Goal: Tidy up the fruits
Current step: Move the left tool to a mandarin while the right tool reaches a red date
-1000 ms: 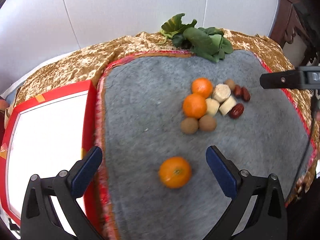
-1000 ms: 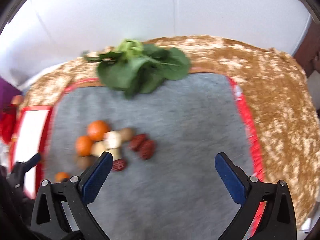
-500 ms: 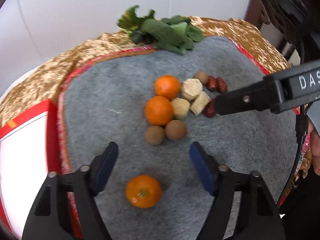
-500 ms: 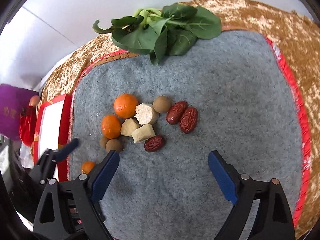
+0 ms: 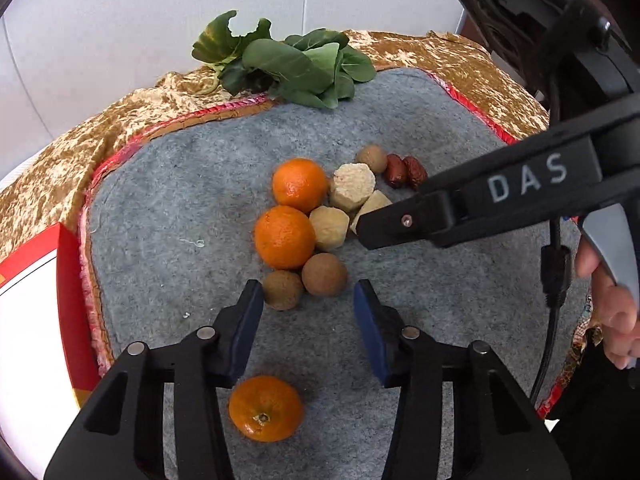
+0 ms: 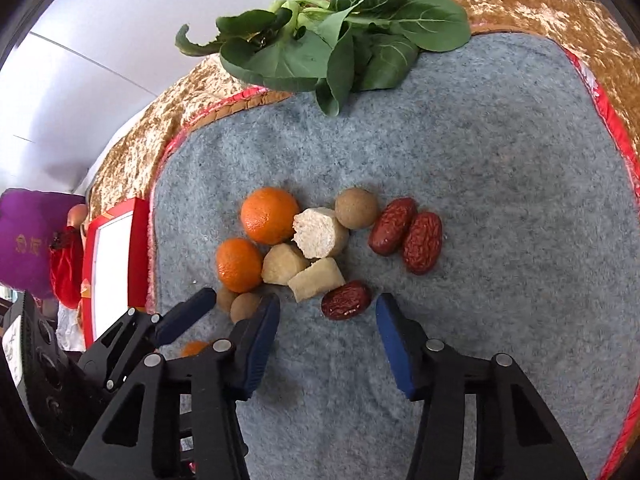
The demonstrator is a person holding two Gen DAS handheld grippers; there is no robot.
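White wall panels stand behind a table covered with gold cloth [image 5: 72,152], and on it lies the grey felt mat [image 6: 500,184] where you work. At the far edge of the mat, well ahead of both tools, a bunch of green leaves [image 6: 332,40] rests apart from the fruit, probably because it is no fruit. To the left of your left gripper [image 5: 308,314] a red-rimmed tray [image 5: 36,320] waits, maybe as the place for sorted pieces. Your left gripper stands with jaws apart, just before two brown round fruits [image 5: 304,282], so it seems ready to take one. One orange [image 5: 266,407] sits alone below this gripper, near its base, while two oranges [image 5: 292,212] stay in the cluster ahead. Your right gripper [image 6: 326,330] also has its jaws spread, with one red date [image 6: 346,300] lying directly between the tips; I judge this is your next pick. Two more dates [image 6: 406,234] lie further ahead, beside the pale cut chunks [image 6: 312,252].
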